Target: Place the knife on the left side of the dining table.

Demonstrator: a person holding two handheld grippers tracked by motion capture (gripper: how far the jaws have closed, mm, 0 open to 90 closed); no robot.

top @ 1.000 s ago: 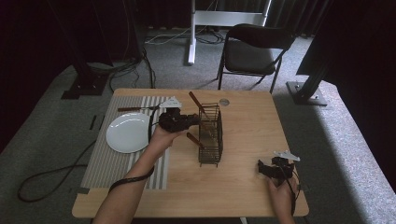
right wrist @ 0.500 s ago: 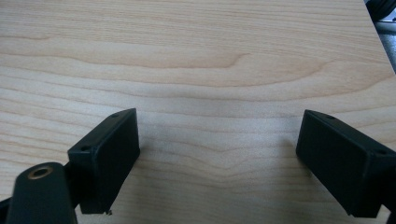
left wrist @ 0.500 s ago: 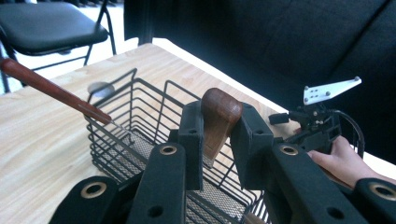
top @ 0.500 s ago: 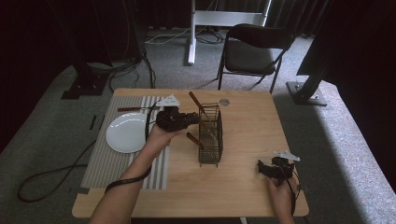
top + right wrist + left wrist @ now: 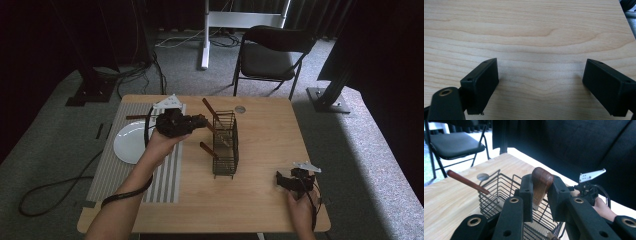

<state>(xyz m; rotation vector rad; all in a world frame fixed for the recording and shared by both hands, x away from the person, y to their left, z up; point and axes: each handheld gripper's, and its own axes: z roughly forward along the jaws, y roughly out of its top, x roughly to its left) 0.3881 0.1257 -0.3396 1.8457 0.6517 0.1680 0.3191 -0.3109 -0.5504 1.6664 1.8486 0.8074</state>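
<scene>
I see a wooden table [image 5: 265, 135] on grey carpet, with a folding chair [image 5: 272, 52] behind it. At the left, a white plate [image 5: 129, 145] sits on a striped placemat [image 5: 165, 175]. My left gripper [image 5: 200, 121] is raised beside the wire basket [image 5: 225, 145], its 2 jaws clamped on a wooden handle [image 5: 541, 182] just above the basket's rim. 2 more handles lean in the basket. At the right, my right gripper [image 5: 280, 180] rests low near the table's edge, jaws spread apart over bare wood.
</scene>
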